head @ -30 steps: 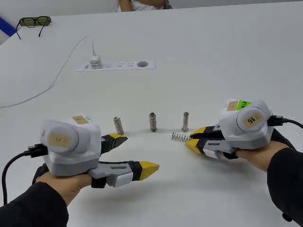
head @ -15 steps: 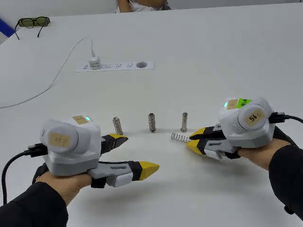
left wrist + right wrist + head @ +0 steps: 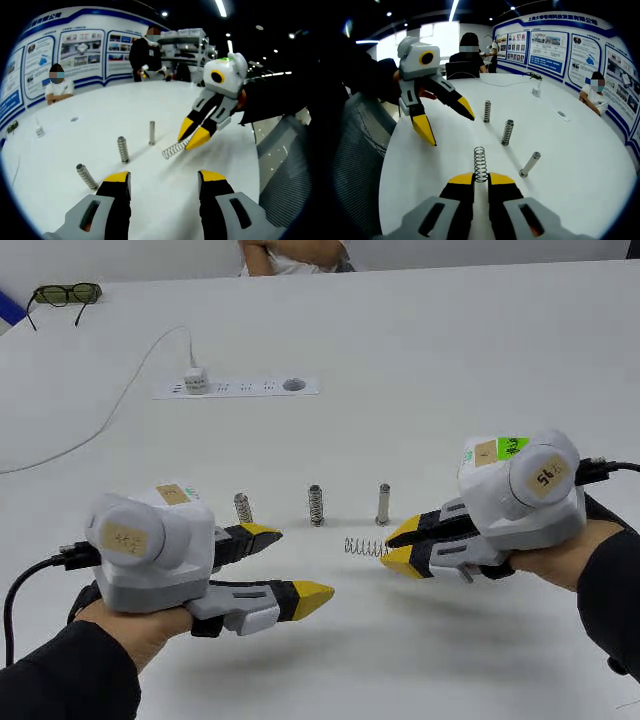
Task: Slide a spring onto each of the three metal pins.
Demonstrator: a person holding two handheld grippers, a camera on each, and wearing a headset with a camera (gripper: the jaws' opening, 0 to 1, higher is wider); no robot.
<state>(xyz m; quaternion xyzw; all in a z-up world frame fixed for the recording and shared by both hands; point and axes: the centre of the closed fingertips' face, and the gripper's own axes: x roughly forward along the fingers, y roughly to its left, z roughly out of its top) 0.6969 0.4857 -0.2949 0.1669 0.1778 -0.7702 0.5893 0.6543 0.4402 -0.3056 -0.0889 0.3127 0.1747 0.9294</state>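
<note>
Head view is showing the left pin (image 3: 243, 508) and middle pin (image 3: 316, 505) already wearing springs, while the bare pin (image 3: 383, 504) is waiting just right of centre. The right gripper (image 3: 398, 548) jaws are pinching the last spring (image 3: 365, 547) just below it; the left gripper (image 3: 300, 562) jaws are gaping wide at lower left.

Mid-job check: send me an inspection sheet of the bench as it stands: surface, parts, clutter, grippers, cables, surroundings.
Surface: white table, no marks seen.
Job's things: three upright pins in a row; left pin and middle pin each carry a spring; right pin bare; loose spring held by one end.
Clutter: glasses at the far left corner.
Grippers: left gripper jaws open, empty; right gripper jaws shut on the loose spring, near the bare pin.
Cables: power strip with white cord; black lead from the left gripper.
Surroundings: person at the far edge; wall posters.
</note>
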